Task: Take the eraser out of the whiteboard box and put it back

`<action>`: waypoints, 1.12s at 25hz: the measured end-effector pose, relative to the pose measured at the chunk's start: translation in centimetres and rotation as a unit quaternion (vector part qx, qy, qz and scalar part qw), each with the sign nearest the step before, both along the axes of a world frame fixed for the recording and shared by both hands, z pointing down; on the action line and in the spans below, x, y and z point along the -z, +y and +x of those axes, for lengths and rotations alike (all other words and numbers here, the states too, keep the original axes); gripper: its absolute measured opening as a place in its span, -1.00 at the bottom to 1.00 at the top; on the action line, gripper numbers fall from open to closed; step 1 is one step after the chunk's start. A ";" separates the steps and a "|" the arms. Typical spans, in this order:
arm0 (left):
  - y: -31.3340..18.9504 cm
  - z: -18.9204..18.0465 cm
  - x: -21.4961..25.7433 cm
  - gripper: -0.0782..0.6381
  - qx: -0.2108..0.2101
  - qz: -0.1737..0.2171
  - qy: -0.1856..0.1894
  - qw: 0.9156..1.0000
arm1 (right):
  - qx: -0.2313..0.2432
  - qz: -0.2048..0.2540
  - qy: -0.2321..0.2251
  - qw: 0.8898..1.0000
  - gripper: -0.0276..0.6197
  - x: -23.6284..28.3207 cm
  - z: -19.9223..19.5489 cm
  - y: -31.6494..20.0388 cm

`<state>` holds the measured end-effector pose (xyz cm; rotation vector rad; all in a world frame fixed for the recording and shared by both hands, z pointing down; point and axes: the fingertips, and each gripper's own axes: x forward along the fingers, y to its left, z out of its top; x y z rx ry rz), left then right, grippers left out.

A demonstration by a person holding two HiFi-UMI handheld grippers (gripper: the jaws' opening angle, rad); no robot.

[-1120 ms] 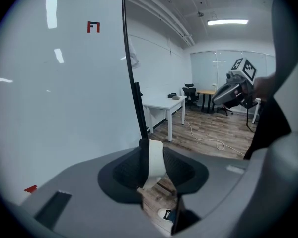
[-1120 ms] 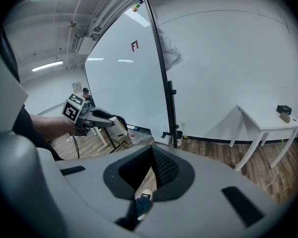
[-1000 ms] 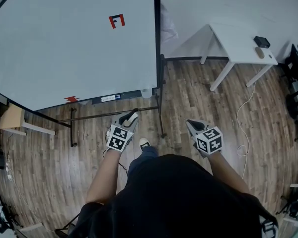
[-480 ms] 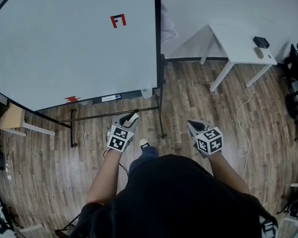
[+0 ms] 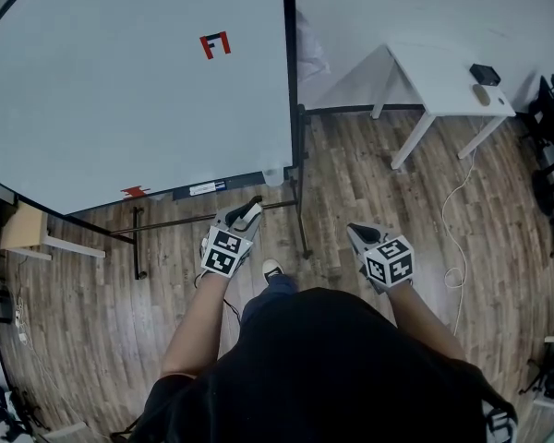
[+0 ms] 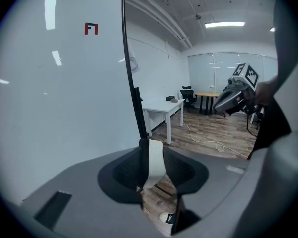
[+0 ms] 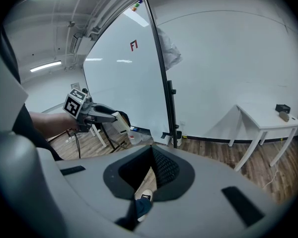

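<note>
My left gripper (image 5: 248,213) is shut on a white eraser (image 5: 253,216), held low in front of the whiteboard (image 5: 138,90). In the left gripper view the eraser (image 6: 155,161) stands upright as a thin white slab between the jaws of the left gripper (image 6: 153,168). The right gripper view shows the left gripper (image 7: 107,117) from the side, the eraser (image 7: 121,124) sticking out of its tip. The whiteboard's dark tray box (image 5: 208,185) runs along the board's bottom edge, a little beyond the eraser. My right gripper (image 5: 355,234) hangs shut with nothing in it, off to the right over the floor.
The whiteboard's black stand (image 5: 134,243) and upright post (image 5: 298,155) rise from the wooden floor. A clear cup (image 5: 273,173) sits at the tray's right end, a red mark (image 5: 134,191) at its left. A white table (image 5: 443,77) stands at the right, a cable (image 5: 457,238) below it.
My left gripper has moved slightly forward with the eraser, closer to the whiteboard's bottom tray. The right gripper has stayed where it was.
</note>
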<state>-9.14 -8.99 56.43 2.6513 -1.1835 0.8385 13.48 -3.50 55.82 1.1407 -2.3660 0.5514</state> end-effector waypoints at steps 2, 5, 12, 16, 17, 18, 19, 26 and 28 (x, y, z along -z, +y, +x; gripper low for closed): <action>-0.7 0.3 0.5 -0.38 -0.006 0.007 0.002 1.000 | -0.001 0.000 -0.002 1.000 -0.93 0.0 -0.2 -0.4; -1.8 0.7 1.4 -0.38 -0.014 0.015 0.009 1.000 | -0.003 -0.003 -0.003 1.000 -0.93 -0.2 -0.3 -1.2; -4.8 1.4 2.0 -0.38 -0.027 0.020 0.022 0.999 | -0.011 -0.011 -0.006 1.000 -0.93 -0.7 -0.2 -3.3; -6.1 2.2 2.2 -0.38 -0.034 0.016 0.044 0.998 | -0.013 -0.016 -0.007 1.000 -0.93 -1.1 -0.3 -4.3; -6.5 2.3 2.2 -0.38 -0.034 0.016 0.047 0.998 | -0.013 -0.017 -0.007 1.000 -0.93 -1.2 -0.4 -4.5; -6.8 2.3 2.2 -0.38 -0.034 0.015 0.050 0.998 | -0.013 -0.018 -0.007 1.000 -0.93 -1.2 -0.4 -4.8; -7.2 2.4 2.2 -0.38 -0.034 0.013 0.052 0.998 | -0.013 -0.019 -0.007 1.000 -0.93 -1.3 -0.4 -5.1; -9.9 3.1 2.0 -0.38 -0.036 0.010 0.064 0.997 | -0.022 -0.027 -0.010 0.999 -0.93 -2.0 -0.1 -6.9; -10.7 3.3 1.7 -0.38 -0.038 0.011 0.064 0.997 | -0.023 -0.029 -0.009 0.999 -0.93 -2.2 0.0 -7.3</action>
